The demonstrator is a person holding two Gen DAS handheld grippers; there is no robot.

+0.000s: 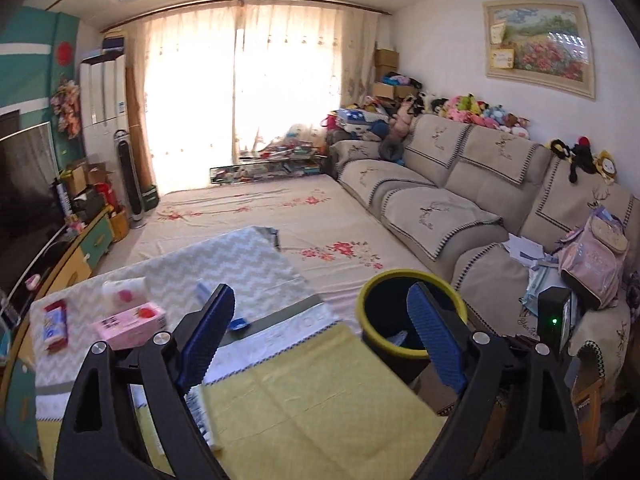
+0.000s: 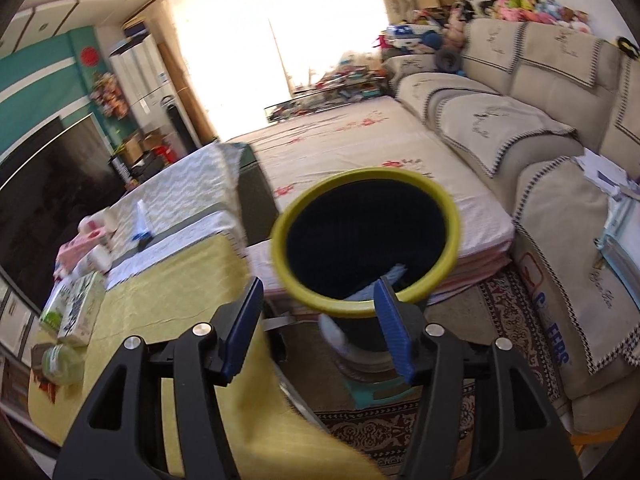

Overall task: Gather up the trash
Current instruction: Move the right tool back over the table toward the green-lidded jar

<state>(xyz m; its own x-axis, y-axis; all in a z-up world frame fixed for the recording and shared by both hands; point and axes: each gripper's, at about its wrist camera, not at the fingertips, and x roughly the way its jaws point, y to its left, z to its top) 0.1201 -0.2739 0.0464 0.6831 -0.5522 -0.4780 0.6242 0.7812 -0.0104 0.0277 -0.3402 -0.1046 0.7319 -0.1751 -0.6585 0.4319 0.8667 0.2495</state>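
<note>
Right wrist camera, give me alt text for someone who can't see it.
The right gripper, jaws open and empty, points at a yellow-rimmed black trash bin with pale scraps inside. A table with a yellow cloth stands to the left, a beige sofa to the right.

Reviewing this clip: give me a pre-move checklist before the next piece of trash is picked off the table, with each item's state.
1. left gripper empty, jaws apart: ok.
2. right gripper empty, jaws apart: ok, nothing between them.
3. Yellow-rimmed bin upright with mouth clear: ok; a pale scrap already lies inside.
4. Items remain on the table: ok; pink box, red-and-white packet and small blue scrap show in the left wrist view.
5. Which of these counts as trash: cannot tell.
6. Path from the left gripper to the blue scrap unobstructed: ok, only cloth lies between.
</note>
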